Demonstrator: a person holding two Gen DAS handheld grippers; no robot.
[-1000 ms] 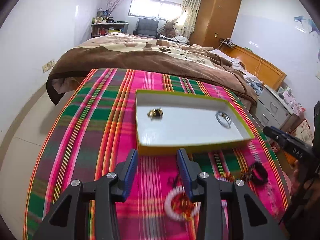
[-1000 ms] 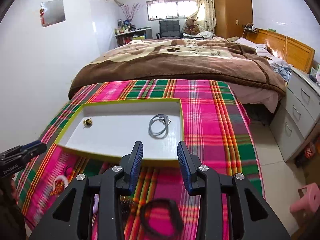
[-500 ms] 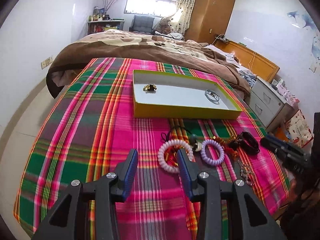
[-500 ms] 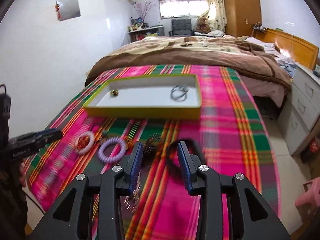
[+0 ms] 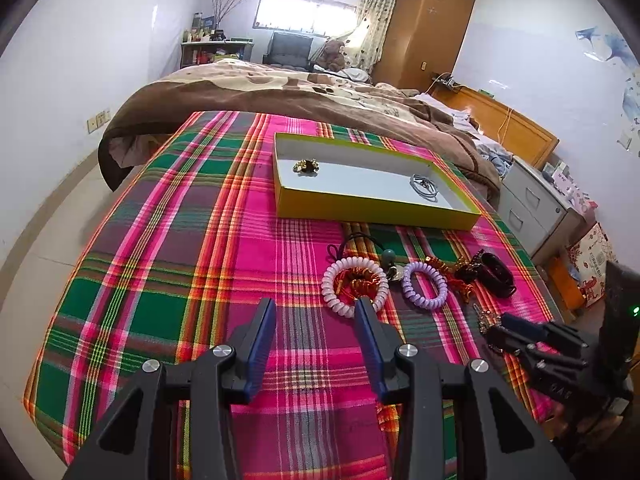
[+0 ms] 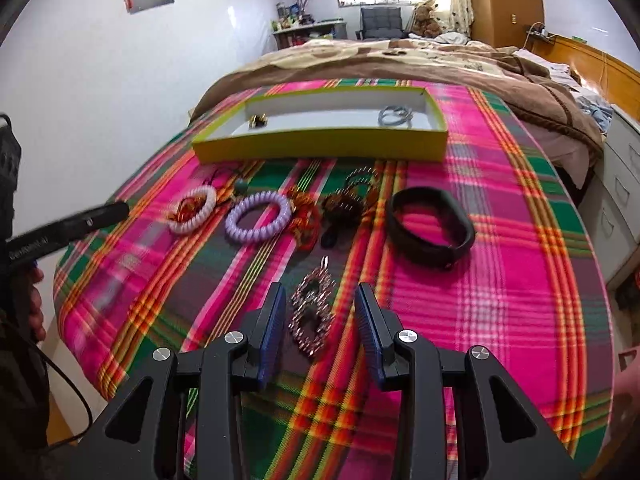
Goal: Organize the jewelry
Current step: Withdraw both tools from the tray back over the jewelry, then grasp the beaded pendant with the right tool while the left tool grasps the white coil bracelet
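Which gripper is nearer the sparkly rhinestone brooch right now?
Right. The right gripper has its open jaws on either side of the rhinestone brooch, not gripping. The left gripper hovers open by the pink coil bracelet, farther away.

Premises: a lived-in home bedroom, evidenced by a bed [image 5: 280, 92] under a brown blanket, wooden wardrobe [image 5: 424, 28], curtained window [image 5: 306, 14], headboard [image 5: 508, 128], drawer unit [image 5: 532, 208] and cluttered shelf [image 5: 208, 46].
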